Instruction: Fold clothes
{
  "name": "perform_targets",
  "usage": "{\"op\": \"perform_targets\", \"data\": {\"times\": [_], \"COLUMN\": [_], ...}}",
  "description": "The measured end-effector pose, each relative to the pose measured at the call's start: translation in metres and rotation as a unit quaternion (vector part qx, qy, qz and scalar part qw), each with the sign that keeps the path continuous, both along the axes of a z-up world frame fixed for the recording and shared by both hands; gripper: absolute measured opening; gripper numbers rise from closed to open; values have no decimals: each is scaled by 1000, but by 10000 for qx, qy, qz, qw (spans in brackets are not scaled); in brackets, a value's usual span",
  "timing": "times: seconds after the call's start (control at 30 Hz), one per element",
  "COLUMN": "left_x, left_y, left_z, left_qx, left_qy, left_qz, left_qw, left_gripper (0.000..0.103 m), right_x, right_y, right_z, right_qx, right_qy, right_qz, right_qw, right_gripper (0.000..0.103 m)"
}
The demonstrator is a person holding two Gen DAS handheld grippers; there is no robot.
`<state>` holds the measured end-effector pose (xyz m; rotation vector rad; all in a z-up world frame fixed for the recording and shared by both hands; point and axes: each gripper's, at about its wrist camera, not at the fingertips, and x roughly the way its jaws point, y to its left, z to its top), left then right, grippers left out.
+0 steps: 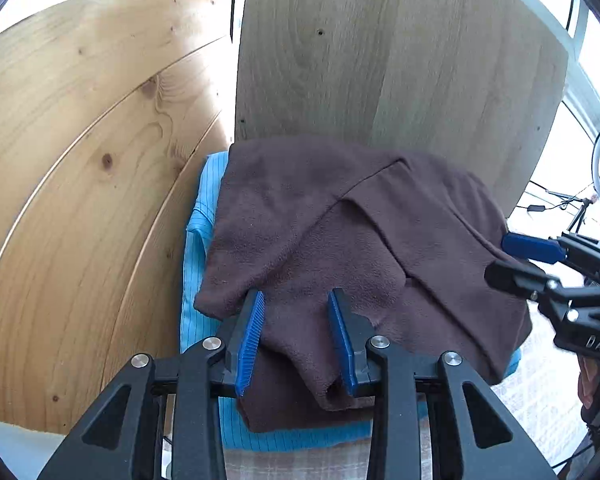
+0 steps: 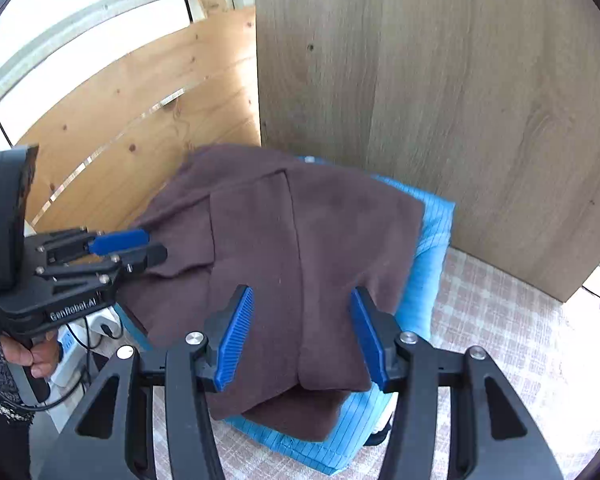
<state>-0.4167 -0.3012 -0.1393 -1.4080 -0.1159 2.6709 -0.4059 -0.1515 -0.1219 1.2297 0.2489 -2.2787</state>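
A: Left hand-held gripper (image 1: pixel 296 336) half open, a brown fleece (image 1: pixel 340 240) fold bunched between its pads. Right hand-held gripper (image 2: pixel 302 334) wider, pressing nothing.

B: Folded already, stacked on blue garment (image 2: pixel 428 264). Left: letting go, maybe more clothes.

**Much of the stack lay out of sight**

The brown fleece garment (image 1: pixel 340 232) covered most of the blue striped garment (image 1: pixel 198 240) beneath it, so only blue edges showed. The left tool (image 1: pixel 296 312) hid the fleece's near edge behind its black frame, and whether its pads pressed the cloth could not be told. In the right wrist view, the far edge of the fleece was blurred. The hand (image 2: pixel 40 354) on the left tool's handle was cut off by the picture's edge. The cables and power strip (image 2: pixel 74 354) behind it were largely hidden.
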Motion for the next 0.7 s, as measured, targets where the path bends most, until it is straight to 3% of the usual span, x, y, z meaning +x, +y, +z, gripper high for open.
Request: {"op": "perform_targets", "data": {"times": [0.1,0.17,0.27,0.37,0.5,0.6,0.7], "left_x": [2,18,49,93,148,189,233], "left_y": [-1,3,10,19,41,66,90], "left_z": [15,37,67,91,119,131,138], "left_qx": [15,-195,-78,3,-43,-319,-350], "left_qy": [65,384,711,982,1239,1340,1371], "left_qz": [107,117,57,137,239,269,321], "left_qw": [9999,9990,9974,9951,9920,9901,9894], "left_gripper": [29,29,34,44,64,68,74], "right_x": [0,13,42,75,114,142,173], "right_y": [-5,4,19,34,71,94,124], "right_z": [-3,27,74,102,122,126,125], "right_qx": [283,83,105,142,-102,25,-88], "right_qy": [-45,177,803,1167,1145,1253,1178], "right_qz": [-87,-174,-384,-601,-703,-850,-852], "right_qw": [9996,9997,9960,9912,9909,9885,9893], "right_gripper": [50,50,50,57,57,57,57]}}
